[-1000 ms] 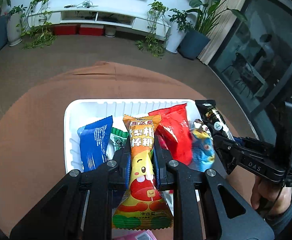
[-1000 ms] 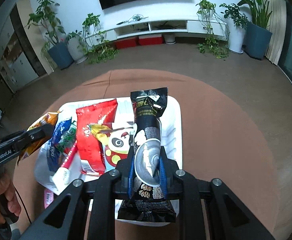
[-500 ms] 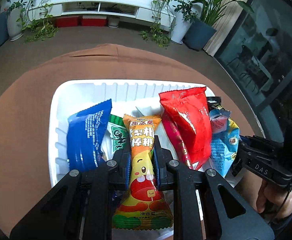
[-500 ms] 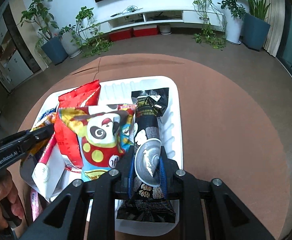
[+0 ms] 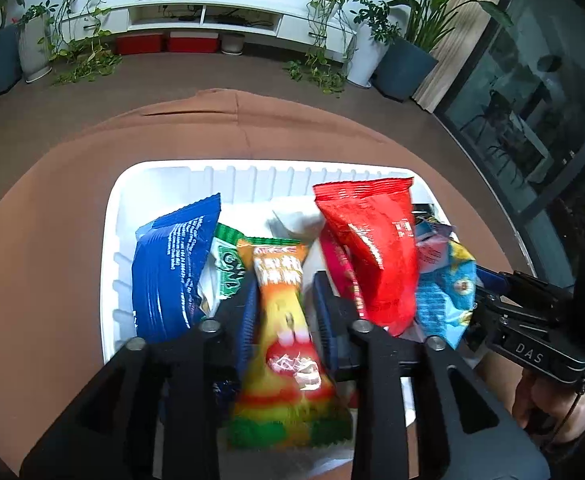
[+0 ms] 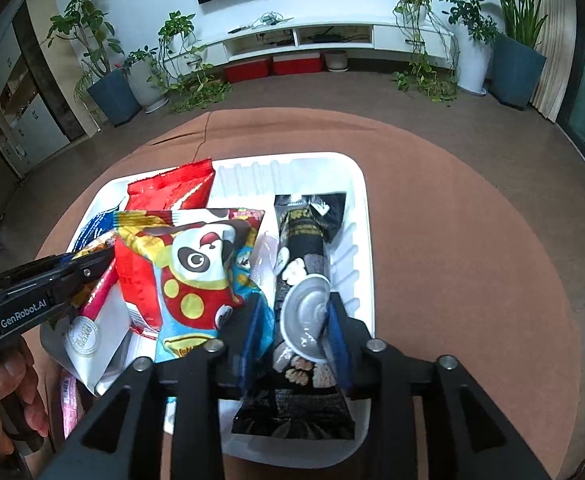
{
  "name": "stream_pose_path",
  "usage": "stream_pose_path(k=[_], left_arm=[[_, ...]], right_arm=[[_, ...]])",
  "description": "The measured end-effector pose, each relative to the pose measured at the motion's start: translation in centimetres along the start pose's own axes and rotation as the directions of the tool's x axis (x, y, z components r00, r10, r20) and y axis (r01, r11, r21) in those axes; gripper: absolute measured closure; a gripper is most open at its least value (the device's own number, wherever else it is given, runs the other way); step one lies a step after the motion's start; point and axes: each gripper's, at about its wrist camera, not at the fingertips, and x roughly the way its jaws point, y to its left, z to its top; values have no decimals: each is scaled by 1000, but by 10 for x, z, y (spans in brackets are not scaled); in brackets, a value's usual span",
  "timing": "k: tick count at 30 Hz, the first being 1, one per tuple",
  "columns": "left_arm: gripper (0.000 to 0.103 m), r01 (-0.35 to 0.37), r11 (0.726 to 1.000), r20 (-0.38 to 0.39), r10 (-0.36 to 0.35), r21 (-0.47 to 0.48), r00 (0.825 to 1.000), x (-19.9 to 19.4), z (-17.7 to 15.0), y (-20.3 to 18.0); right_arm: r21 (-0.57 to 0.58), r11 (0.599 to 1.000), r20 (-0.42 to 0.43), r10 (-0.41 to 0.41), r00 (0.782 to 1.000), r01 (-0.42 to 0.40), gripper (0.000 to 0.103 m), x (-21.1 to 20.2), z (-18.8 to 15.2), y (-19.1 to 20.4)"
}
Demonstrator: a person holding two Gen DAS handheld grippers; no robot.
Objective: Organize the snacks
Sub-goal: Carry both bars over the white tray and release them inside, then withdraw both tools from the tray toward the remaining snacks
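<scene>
here, a white ribbed tray (image 5: 110, 264) is shown on a brown round tablecloth (image 5: 52, 200), filled with snack packets. in the lower centre of the left wrist view, the left gripper (image 5: 282, 308) is seen with its jaws opening around an orange-yellow packet (image 5: 282, 320), printed with a cartoon face and a green hem, blurred, lying between the pads over the tray's near edge. to its left a blue packet (image 5: 168, 272) and a green-and-white packet (image 5: 228, 268) are stood on end; to its right a red packet (image 5: 372, 248) and a light blue packet (image 5: 448, 284) are leaned toward the frame's right. in the lower centre of the right wrist view, the right gripper (image 6: 294, 320) is seen with jaws opening around a long black packet (image 6: 304, 232), marked with a silver disc and nut pictures, laid along the tray's right side. a panda-printed packet (image 6: 196, 268) is seen just left of it. a hand (image 6: 8, 396) is visible at lower left.
</scene>
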Motion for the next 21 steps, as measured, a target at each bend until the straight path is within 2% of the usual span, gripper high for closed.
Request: stream_pose_path(k=[2, 4, 6, 10, 12, 14, 17, 19, 21], left_arm=[[56, 3, 1000, 15, -3, 8, 1000, -8, 0, -2], [50, 3, 1000, 26, -4, 10, 1000, -16, -1, -4], [30, 1, 1000, 48, -1, 12, 999, -28, -2, -7], [26, 9, 1000, 84, -11, 15, 996, -49, -2, -9], [11, 23, 1000, 95, -25, 22, 995, -60, -4, -11], [3, 36, 999, 104, -39, 32, 994, -73, -8, -14], [0, 41, 998, 135, -46, 38, 990, -103, -24, -17], [0, 39, 998, 165, -46, 47, 985, -122, -39, -19], [0, 26, 998, 180, -36, 58, 983, -141, -57, -21]], right_arm=[[-1, 1000, 10, -2, 1000, 2, 59, -5, -1, 1], [-4, 1000, 18, -9, 1000, 9, 58, -9, -2, 2], [-2, 1000, 29, -12, 1000, 12, 55, -14, -2, 1], [20, 1000, 69, -10, 998, 8, 42, -33, -4, -2], [34, 999, 83, 4, 997, -7, 40, -43, -5, -3], [43, 999, 103, 25, 994, -30, 39, -56, -9, -3], [58, 995, 151, 65, 986, -75, 27, -83, -19, -4], [80, 990, 191, 98, 977, -115, 16, -102, -32, -5], [92, 985, 211, 125, 970, -147, 15, -117, -50, -4]])
